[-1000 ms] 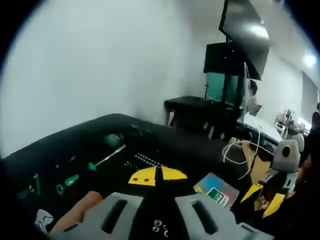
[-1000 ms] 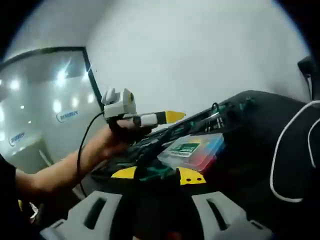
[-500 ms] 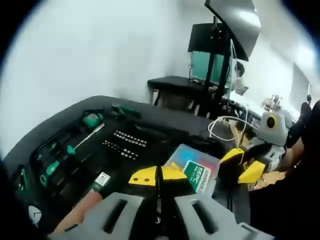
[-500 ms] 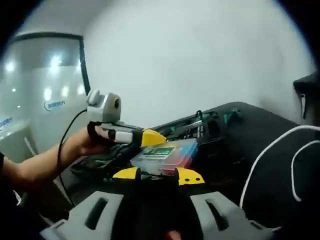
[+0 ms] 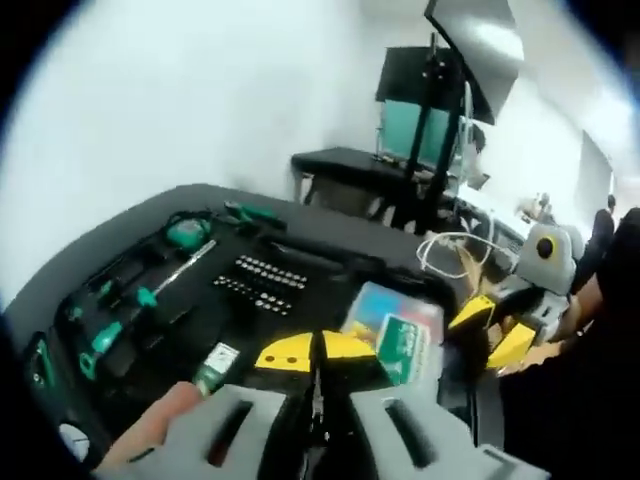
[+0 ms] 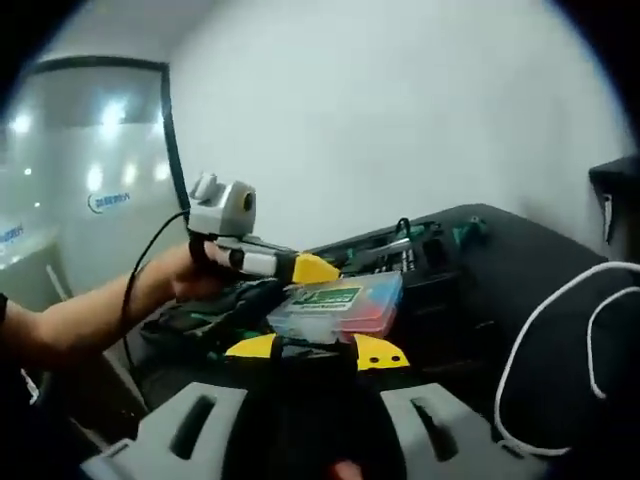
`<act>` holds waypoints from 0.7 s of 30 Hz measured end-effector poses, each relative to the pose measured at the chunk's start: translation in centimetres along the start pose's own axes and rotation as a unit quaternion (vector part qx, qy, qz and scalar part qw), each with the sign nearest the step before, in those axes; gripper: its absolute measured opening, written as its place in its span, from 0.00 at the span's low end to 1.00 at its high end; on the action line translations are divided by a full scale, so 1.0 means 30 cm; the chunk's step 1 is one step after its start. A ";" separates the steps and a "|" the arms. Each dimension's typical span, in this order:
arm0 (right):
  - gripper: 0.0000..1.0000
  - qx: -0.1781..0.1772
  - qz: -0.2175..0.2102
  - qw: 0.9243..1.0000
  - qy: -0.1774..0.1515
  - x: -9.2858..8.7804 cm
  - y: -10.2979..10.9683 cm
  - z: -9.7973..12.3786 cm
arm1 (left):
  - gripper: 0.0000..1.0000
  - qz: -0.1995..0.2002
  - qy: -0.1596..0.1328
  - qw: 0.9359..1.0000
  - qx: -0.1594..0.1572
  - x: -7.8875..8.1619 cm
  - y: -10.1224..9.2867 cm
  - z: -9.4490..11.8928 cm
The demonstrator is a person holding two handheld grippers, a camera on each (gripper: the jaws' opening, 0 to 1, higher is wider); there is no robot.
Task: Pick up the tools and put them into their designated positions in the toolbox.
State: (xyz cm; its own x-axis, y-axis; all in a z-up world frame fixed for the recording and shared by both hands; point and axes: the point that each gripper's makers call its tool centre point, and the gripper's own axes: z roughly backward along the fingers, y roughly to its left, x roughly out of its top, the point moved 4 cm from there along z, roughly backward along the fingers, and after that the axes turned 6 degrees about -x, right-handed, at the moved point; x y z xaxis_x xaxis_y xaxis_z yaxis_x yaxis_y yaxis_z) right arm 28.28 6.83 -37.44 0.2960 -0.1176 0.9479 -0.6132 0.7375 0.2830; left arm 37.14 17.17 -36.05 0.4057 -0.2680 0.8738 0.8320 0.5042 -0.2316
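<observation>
Two grippers work over an open toolbox (image 5: 120,300) whose black tray carries green-handled screwdrivers (image 5: 150,295) and rows of bits (image 5: 255,285). In the left gripper view, the left gripper (image 5: 318,352) has its yellow tips drawn together with only a thin dark seam between them; whether anything is pinched there cannot be told. Just ahead and to its right lies a clear plastic case (image 5: 395,330) with a green label. In the right gripper view, the right gripper (image 6: 318,350) shows its tips a little apart, with the case (image 6: 335,305) right at them; contact is hidden, so its grasp cannot be told.

Risk, as a judgement: both grippers crowd the same case, so one could knock the other or tip the case off the tray edge. The white cable (image 6: 560,350) to the right could snag.

Writing: the case label is too blurred to read; blue lettering on the glass wall (image 6: 105,200) behind the person's hand (image 6: 190,280) is likewise illegible.
</observation>
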 end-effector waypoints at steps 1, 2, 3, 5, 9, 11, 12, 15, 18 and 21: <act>0.25 -0.003 0.002 1.000 -0.001 0.002 -0.006 -0.003 | 0.04 0.008 0.000 1.000 -0.004 0.000 0.004 0.004; 0.25 -0.007 0.001 1.000 -0.001 0.005 -0.014 -0.008 | 0.04 0.005 0.001 1.000 -0.004 -0.003 -0.006 0.008; 0.25 -0.009 -0.002 1.000 -0.001 0.009 -0.023 -0.013 | 0.04 -0.005 0.000 1.000 -0.004 -0.005 -0.030 0.005; 0.25 -0.013 -0.004 1.000 0.000 0.016 -0.038 -0.022 | 0.04 -0.009 0.013 1.000 -0.015 -0.015 -0.073 0.010; 0.25 -0.015 0.007 1.000 0.006 0.024 -0.048 -0.037 | 0.04 -0.036 0.024 0.999 -0.019 -0.021 -0.100 0.010; 0.25 -0.017 0.011 1.000 0.006 0.031 -0.055 -0.043 | 0.04 -0.050 0.032 0.998 -0.014 -0.020 -0.103 0.015; 0.25 -0.020 0.014 1.000 0.006 0.032 -0.058 -0.043 | 0.04 -0.062 0.039 0.997 0.005 -0.015 -0.087 0.021; 0.25 -0.023 0.017 1.000 0.002 0.036 -0.059 -0.037 | 0.05 -0.059 0.003 0.997 0.053 0.029 -0.019 0.034; 0.25 -0.019 0.012 1.000 0.001 0.037 -0.048 -0.024 | 0.06 -0.054 0.010 0.997 0.062 0.029 0.022 0.046; 0.25 -0.011 0.015 1.000 0.000 0.038 -0.037 -0.015 | 0.05 -0.086 0.063 0.992 0.066 -0.013 0.062 0.046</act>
State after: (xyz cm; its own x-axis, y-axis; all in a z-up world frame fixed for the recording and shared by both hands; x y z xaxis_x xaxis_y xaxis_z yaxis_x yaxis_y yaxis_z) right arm 29.63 6.15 -36.73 0.2777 -0.0948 0.9560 -0.6051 0.7556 0.2507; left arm 38.02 19.34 -36.22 0.3122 -0.4560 0.8334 0.8396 0.5429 -0.0174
